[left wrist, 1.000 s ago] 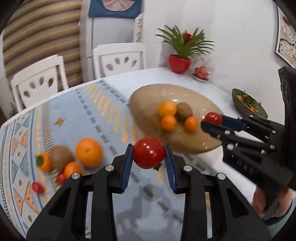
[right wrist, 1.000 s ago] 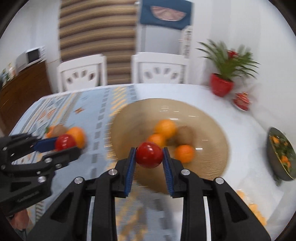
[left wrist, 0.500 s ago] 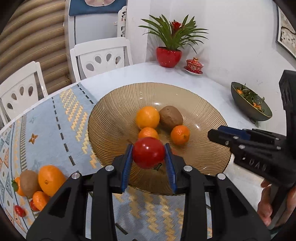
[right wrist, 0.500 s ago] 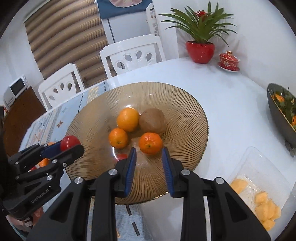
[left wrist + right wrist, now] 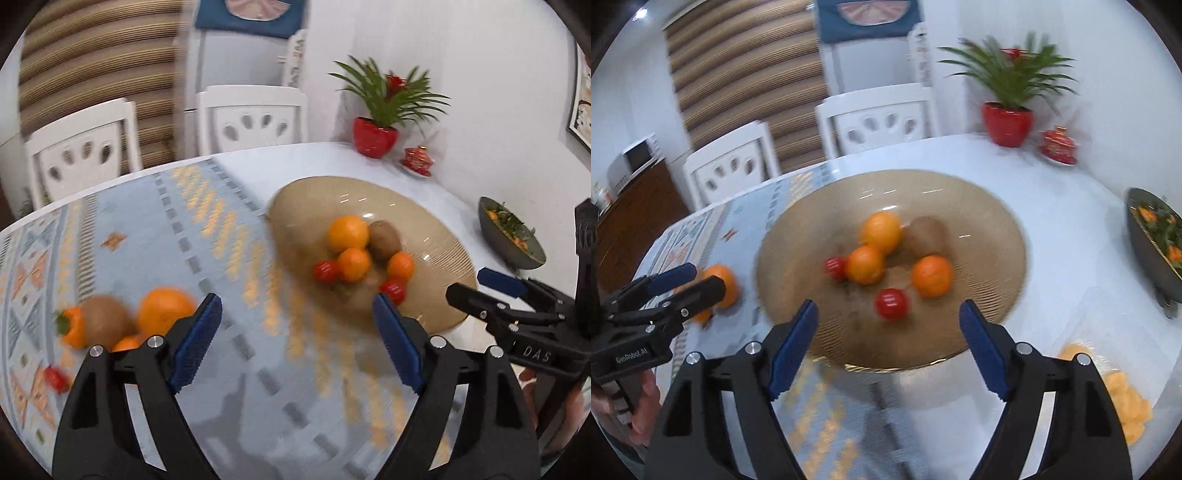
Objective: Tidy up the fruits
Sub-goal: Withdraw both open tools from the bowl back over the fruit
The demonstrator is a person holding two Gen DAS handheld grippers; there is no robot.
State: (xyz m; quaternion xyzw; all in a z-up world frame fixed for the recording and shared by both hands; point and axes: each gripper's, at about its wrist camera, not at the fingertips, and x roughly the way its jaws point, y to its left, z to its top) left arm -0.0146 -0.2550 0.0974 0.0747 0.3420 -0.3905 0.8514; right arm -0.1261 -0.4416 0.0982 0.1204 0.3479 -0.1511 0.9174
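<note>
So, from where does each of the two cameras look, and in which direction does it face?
Left wrist: sits on the left tool, facing across the patterned blue tablecloth toward loose fruit; its open fingers and the right tool show.
Right wrist: sits on the right tool, facing the ribbed amber glass bowl; its open fingers, the left tool and a hand show.
Shared: the bowl, the red-potted green plant.

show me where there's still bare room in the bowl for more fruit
Free: the bowl's far and right slopes, beyond the kiwi, and the near strip this side of the front tomato. Crowded: the centre, around the large orange.
</note>
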